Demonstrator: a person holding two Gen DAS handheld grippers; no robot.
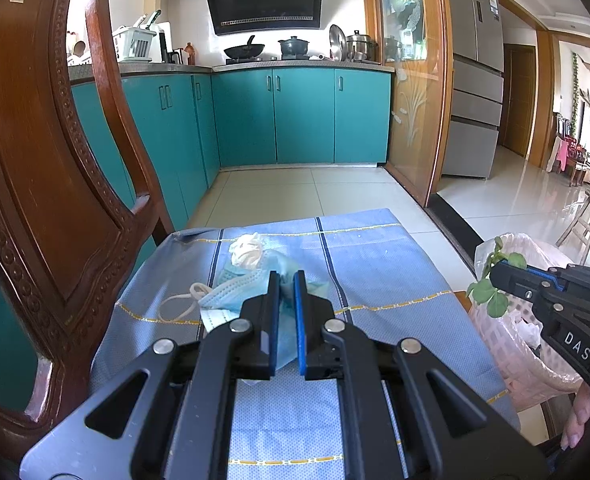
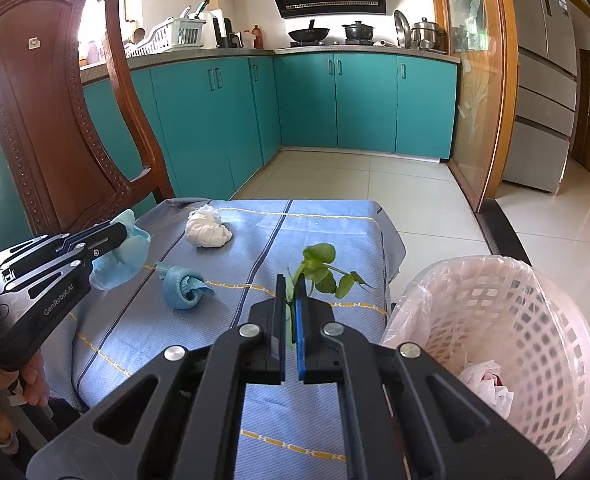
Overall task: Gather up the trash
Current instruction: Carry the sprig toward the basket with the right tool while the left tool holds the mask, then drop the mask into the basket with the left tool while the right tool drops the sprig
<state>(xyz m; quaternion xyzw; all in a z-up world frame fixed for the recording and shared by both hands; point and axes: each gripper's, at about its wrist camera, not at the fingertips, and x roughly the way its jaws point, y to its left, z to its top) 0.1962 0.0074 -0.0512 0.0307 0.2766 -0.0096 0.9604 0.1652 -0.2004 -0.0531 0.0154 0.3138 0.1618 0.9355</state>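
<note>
My left gripper [image 1: 286, 280] is shut on a light blue face mask [image 1: 235, 292] and holds it above the blue tablecloth [image 1: 375, 272]; it also shows in the right wrist view [image 2: 121, 226] with the mask [image 2: 123, 260] hanging from it. My right gripper [image 2: 293, 284] is shut on the stem of a green leafy sprig [image 2: 323, 268] near the table's right edge; in the left wrist view [image 1: 495, 270] the sprig [image 1: 491, 292] hangs over the basket. A crumpled white tissue [image 2: 207, 228] and a rolled blue mask [image 2: 183, 288] lie on the cloth.
A pink plastic basket [image 2: 535, 320] lined with a clear bag stands right of the table, with crumpled trash [image 2: 487, 384] inside. A carved wooden chair [image 2: 55, 100] stands at the left. Teal kitchen cabinets [image 2: 335, 104] and tiled floor lie beyond.
</note>
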